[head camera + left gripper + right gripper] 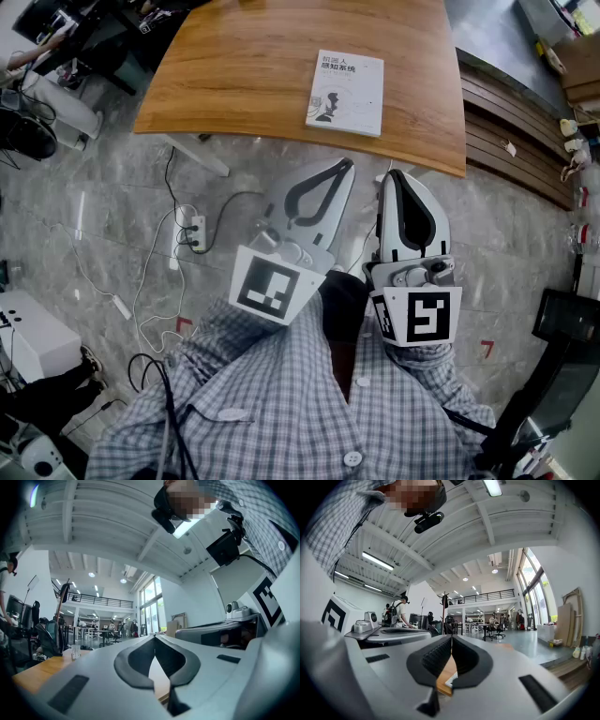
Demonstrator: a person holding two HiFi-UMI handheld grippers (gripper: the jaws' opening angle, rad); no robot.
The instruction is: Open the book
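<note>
Left tongs [347,167] and right tongs [395,176] both fully closed, empty, touching nothing; closed book [345,92] ahead on worktop [253,75].

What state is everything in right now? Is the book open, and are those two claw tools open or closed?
book: closed, lying flat with its cover up, untouched.
table: wooden, bears only the book.
left gripper: shut, empty, held short of the table.
right gripper: shut, empty, held short of the table.
</note>
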